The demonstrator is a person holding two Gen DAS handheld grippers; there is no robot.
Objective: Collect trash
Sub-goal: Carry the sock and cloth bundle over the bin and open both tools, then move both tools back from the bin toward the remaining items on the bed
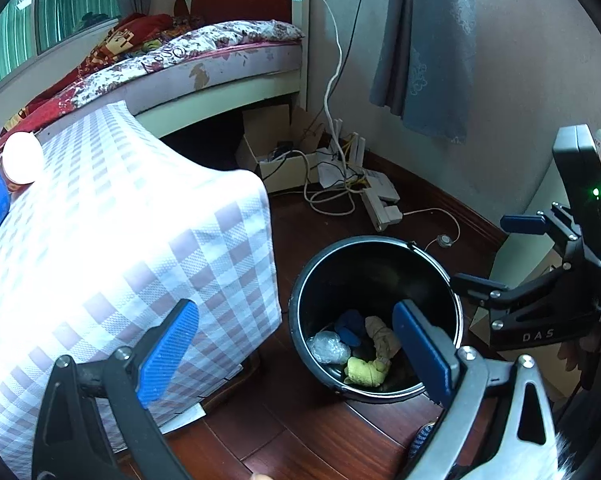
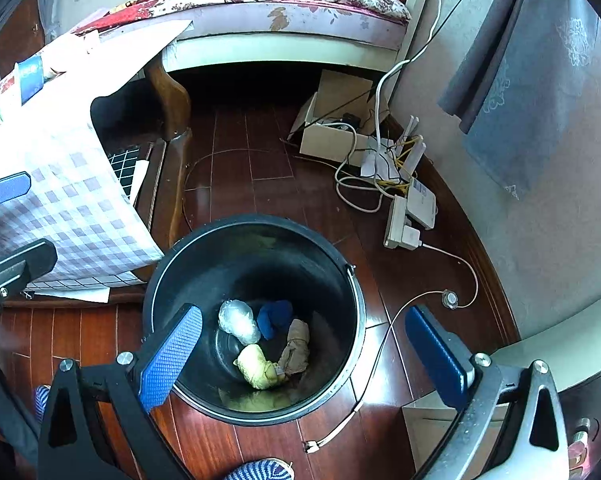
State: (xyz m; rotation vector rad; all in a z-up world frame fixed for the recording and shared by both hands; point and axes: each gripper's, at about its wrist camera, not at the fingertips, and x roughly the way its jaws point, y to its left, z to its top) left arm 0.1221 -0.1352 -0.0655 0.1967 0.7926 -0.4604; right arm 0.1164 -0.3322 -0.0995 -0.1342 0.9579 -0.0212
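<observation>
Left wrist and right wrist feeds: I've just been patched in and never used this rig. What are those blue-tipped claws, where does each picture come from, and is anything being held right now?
There is no robot arm here. A person carries a two-finger gripper in each hand, and a fisheye camera on each one looks forward along its blue-padded fingers.

The left wrist view shows the left gripper at the bottom; the black device at its right edge is the right gripper. The right wrist view shows the right gripper from its own camera.

Both stand wide open and hold nothing.

Below them, on the wooden floor, is a black bin. Inside lie a crumpled clear plastic piece, a blue item, a tan cloth and a yellow wad.

Beside the bin stands a table under a checked cloth.
</observation>
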